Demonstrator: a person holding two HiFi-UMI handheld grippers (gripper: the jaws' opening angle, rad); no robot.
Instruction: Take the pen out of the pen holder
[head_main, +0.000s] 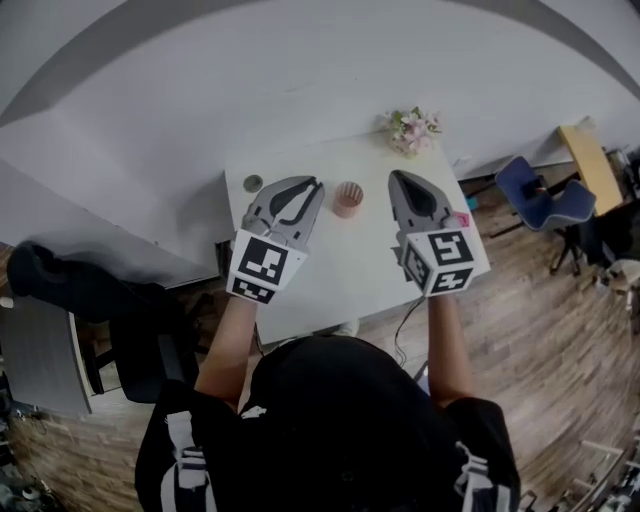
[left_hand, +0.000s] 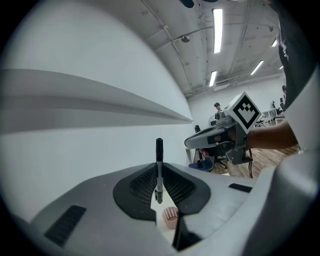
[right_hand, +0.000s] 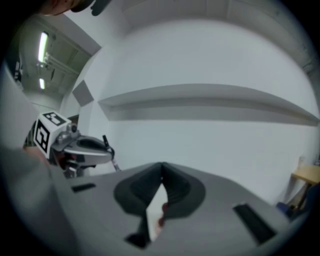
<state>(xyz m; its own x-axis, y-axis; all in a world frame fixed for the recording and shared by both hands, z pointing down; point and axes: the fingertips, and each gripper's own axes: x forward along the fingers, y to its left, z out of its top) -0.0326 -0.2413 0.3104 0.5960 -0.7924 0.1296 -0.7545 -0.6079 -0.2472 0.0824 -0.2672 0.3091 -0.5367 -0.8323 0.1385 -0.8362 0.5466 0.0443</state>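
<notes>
The left claw (head_main: 313, 186) pinches a black pen (left_hand: 159, 150) upright, at 9 o'clock of the pink pen holder (head_main: 347, 199). The right claw (head_main: 396, 178), at 3 o'clock, appears pressed together and empty.

— Where's the pen (left_hand: 159, 165)?
— Upright, black cap on top and pale barrel below, pinched between the left gripper's (head_main: 316, 186) jaws.
— And the pen holder (head_main: 347, 198)?
— A pink ribbed cup, standing upright on the white table (head_main: 340, 270), below the pen's lower tip and apart from it.
</notes>
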